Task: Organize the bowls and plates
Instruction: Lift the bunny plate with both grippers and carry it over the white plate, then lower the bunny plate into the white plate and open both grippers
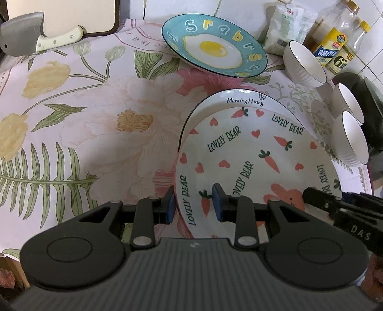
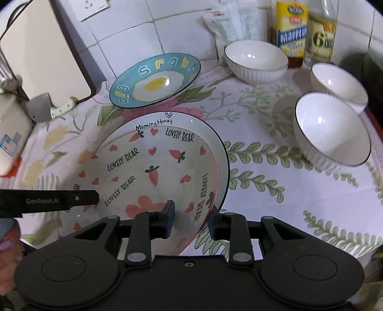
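Note:
A "Lovely Bear" carrot plate (image 1: 251, 153) (image 2: 153, 162) sits on top of a "Morning Honey" plate (image 1: 244, 100) (image 2: 215, 141). My left gripper (image 1: 192, 205) straddles the bear plate's left rim, one finger outside and one inside, with a gap at the rim. My right gripper (image 2: 191, 222) straddles its right rim the same way. A blue egg plate (image 1: 213, 45) (image 2: 155, 79) lies behind. Three white bowls (image 1: 304, 62) (image 2: 256, 59) (image 2: 332, 129) (image 2: 340, 83) stand at the right.
A cleaver (image 1: 24, 40) and a cutting board (image 1: 79, 16) lie at the back left. Bottles (image 2: 292, 31) and a bag (image 2: 225, 24) stand against the tiled wall. A dark pot (image 1: 363, 95) sits at the far right. A floral cloth (image 1: 95, 119) covers the table.

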A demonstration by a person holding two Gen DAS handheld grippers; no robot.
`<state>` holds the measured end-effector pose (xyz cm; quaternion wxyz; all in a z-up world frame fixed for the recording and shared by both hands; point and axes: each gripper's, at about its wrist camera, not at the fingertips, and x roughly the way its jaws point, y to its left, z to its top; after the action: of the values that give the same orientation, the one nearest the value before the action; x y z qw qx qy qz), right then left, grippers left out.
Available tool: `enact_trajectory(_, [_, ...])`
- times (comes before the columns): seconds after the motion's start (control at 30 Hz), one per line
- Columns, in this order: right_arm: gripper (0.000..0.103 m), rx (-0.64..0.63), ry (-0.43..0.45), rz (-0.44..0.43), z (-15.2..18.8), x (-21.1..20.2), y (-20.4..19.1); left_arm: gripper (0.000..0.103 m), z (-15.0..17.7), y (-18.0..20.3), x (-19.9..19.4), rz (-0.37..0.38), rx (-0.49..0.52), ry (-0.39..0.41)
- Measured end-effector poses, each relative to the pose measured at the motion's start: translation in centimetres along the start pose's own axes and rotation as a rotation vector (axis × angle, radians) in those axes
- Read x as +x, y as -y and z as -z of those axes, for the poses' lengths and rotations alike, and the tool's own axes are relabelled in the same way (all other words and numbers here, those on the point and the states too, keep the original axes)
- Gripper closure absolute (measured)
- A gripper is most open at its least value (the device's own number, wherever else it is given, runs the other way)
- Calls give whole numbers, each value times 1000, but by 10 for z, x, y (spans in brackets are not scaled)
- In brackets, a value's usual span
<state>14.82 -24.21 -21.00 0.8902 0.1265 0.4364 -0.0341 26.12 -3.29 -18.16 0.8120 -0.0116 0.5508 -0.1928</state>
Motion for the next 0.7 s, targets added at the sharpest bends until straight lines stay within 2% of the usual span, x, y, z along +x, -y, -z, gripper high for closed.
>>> enact_trajectory(0.2, [61, -133, 47, 123, 6, 4, -15, 74, 3, 8, 2, -26, 16, 18])
enact_trajectory(0.47, [60, -165, 84, 163, 11, 8, -16, 74, 1, 15, 3, -60, 34, 17])
enact_trajectory(0.7, [61, -227, 124, 218, 18, 15, -24, 78, -4, 16, 6, -90, -2, -1])
